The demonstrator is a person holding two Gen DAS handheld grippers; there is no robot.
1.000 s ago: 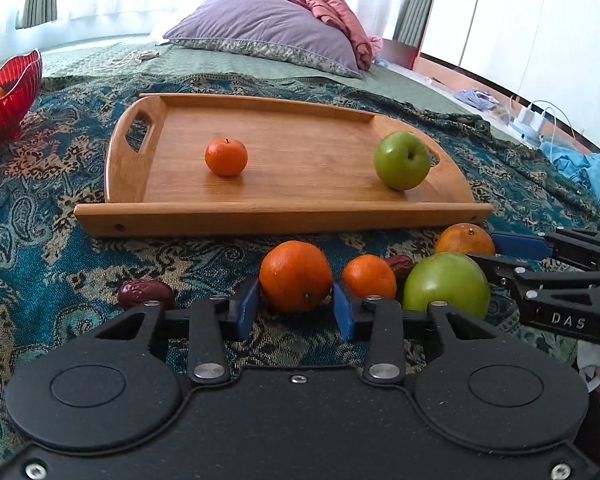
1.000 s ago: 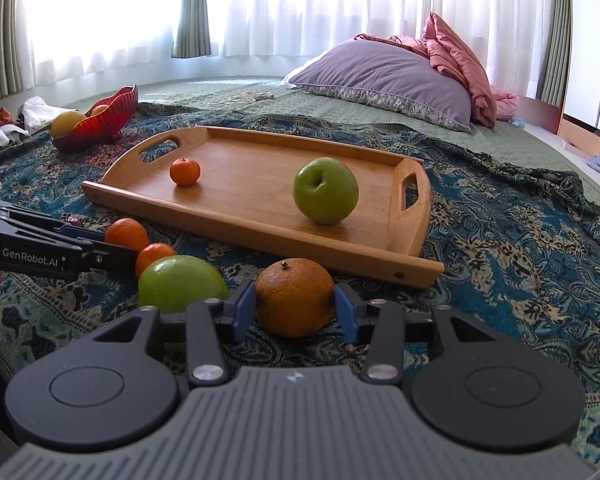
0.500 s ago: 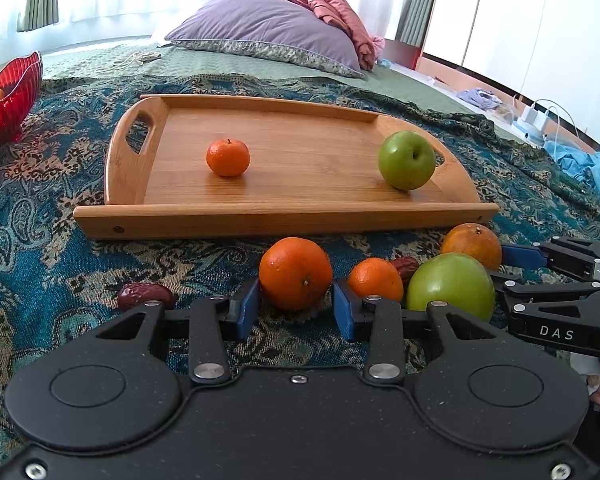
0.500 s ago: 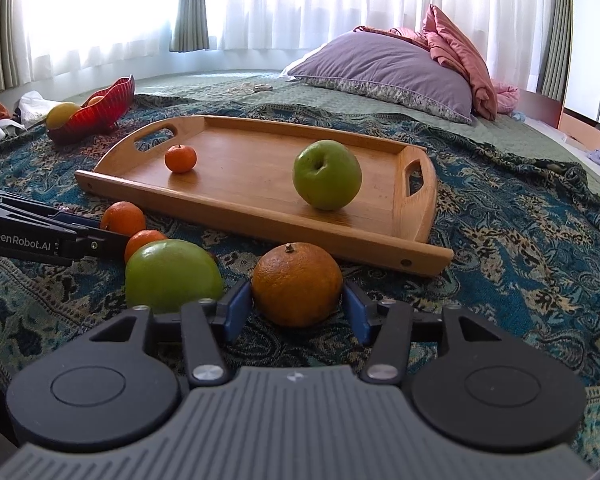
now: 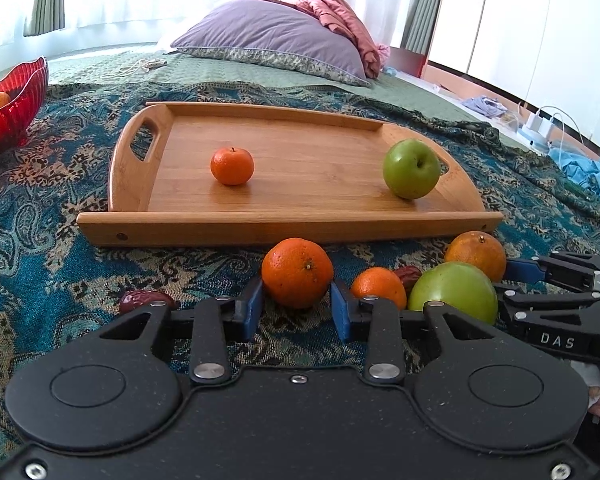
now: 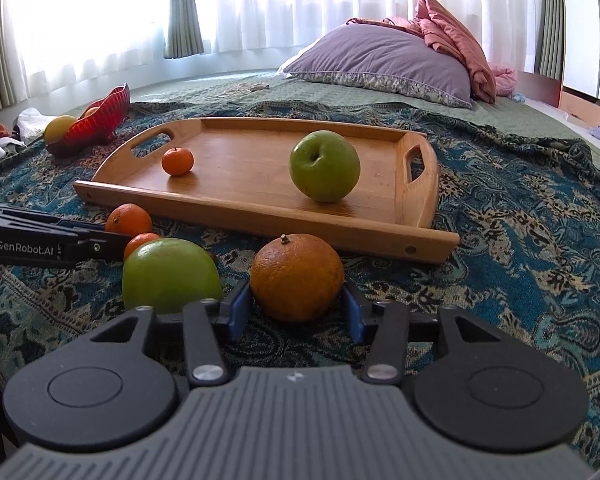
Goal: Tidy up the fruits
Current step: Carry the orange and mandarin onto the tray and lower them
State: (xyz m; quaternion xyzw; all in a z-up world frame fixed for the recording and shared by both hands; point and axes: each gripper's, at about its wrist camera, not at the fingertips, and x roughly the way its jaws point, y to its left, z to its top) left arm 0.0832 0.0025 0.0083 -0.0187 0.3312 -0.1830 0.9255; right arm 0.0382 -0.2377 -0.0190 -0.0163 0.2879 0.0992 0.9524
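Patterned blue-green fabric [image 5: 40, 248] is covering the bed and carrying every item. At far left, a red bowl [image 5: 14, 108] is holding yellow fruit. A dark date [image 5: 140, 301] is lying on the fabric just left of the left gripper [image 5: 296, 308]. This gripper's blue pads are pressing both sides of a bright orange [image 5: 297, 278], and its jaws are closing on it; the orange is sitting on the fabric just in front of the wooden tray [image 5: 284, 228]. On the tray, a small mandarin [image 5: 232, 166] is resting left of centre and a green apple [image 5: 411, 169] is resting near the right handle, well apart. Right of the held orange, a smaller mandarin [image 5: 379, 287], a second date [image 5: 409, 273] and a large green apple [image 5: 454, 294] are clustering together. The right gripper [image 6: 296, 310] is closing its jaws around a dull orange [image 6: 297, 278], the pads touching its flanks. Behind the tray, a purple pillow [image 6: 380, 62] and a pink blanket [image 6: 452, 36] are lying before white curtains [image 6: 300, 0]. White cabinet doors [image 5: 540, 40] are standing at far right.
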